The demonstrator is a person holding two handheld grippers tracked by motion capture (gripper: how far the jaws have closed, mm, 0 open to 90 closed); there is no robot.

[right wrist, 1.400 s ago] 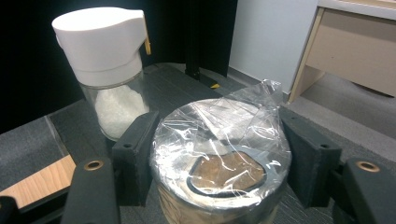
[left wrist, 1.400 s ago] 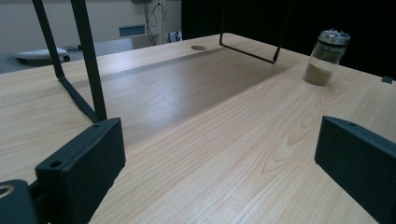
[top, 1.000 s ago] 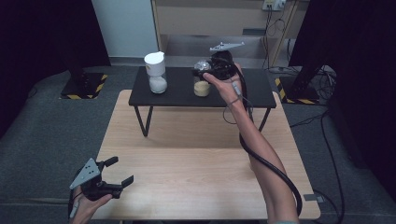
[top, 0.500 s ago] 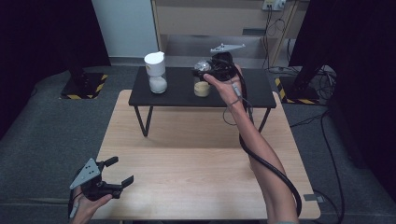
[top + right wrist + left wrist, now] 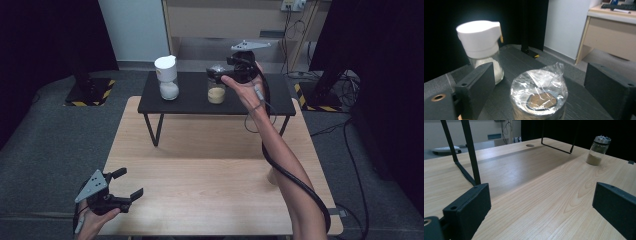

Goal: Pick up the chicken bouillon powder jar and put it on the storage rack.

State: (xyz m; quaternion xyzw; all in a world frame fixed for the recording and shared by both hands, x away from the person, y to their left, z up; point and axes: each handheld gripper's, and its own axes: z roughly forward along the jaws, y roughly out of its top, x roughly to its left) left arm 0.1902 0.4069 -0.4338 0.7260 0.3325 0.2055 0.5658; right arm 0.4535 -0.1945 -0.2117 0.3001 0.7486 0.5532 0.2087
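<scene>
A glass jar [image 5: 216,92] of tan powder, its top covered in clear film, stands on the black shelf [image 5: 190,104] at the back of the wooden table. My right gripper [image 5: 216,76] reaches it from the right at lid height. Its jaws have just been opening. In the right gripper view they stand wide on either side of the film-covered top [image 5: 537,100], apart from it. A white-capped jar [image 5: 167,77] of white powder stands to the left on the same shelf. My left gripper [image 5: 129,183] hovers open and empty over the table's near left corner.
The left gripper view shows a small metal-lidded jar [image 5: 598,150] of tan powder on the wooden table [image 5: 529,190], past the shelf's black wire legs [image 5: 471,152]. A cable trails from the right gripper along the forearm. Dark floor surrounds the table, and a cabinet stands behind.
The right gripper's jaws have parted from the film-covered jar top. Both hands stay where they were.
</scene>
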